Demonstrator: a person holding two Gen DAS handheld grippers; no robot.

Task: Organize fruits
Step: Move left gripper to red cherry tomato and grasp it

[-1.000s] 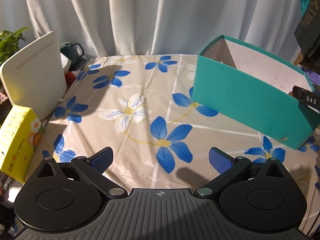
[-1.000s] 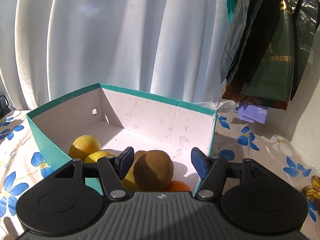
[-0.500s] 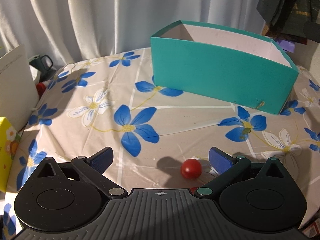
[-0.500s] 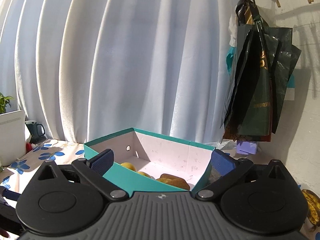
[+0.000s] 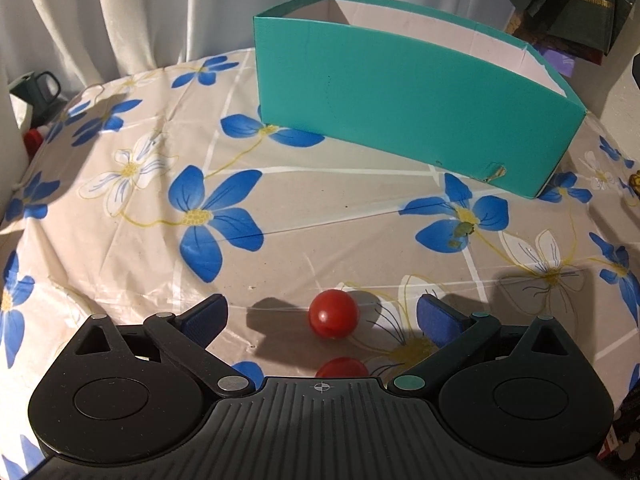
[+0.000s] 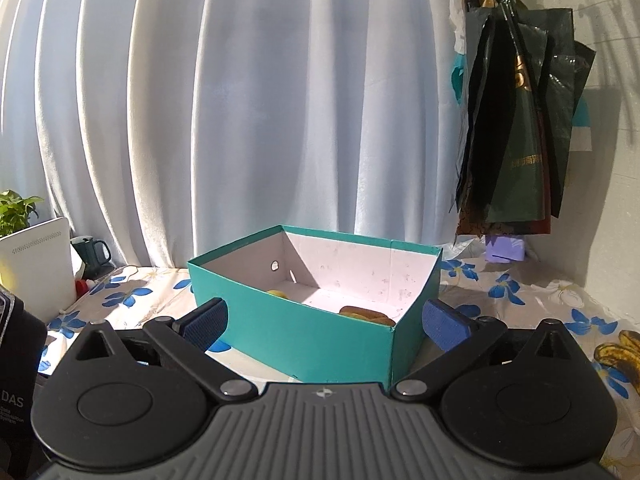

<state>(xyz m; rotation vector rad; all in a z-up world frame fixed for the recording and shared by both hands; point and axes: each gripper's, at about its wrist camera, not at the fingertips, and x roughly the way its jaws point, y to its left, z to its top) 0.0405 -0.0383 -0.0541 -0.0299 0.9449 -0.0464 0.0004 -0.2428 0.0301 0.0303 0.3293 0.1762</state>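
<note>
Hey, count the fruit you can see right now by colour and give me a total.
Red, on the table by the left gripper: 2
Yellow, in the teal box: 1
Brown, in the box: 1
Total: 4 visible

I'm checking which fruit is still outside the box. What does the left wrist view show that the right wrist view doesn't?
Only the left wrist view shows two small red fruits on the tablecloth: one between the open left gripper fingers, another half hidden by its body.

Only the right wrist view shows the box's inside, with a yellow fruit and a brown one, plus the bananas and hanging bags.

Both show the teal box, the flowered tablecloth and the white curtain.
</note>
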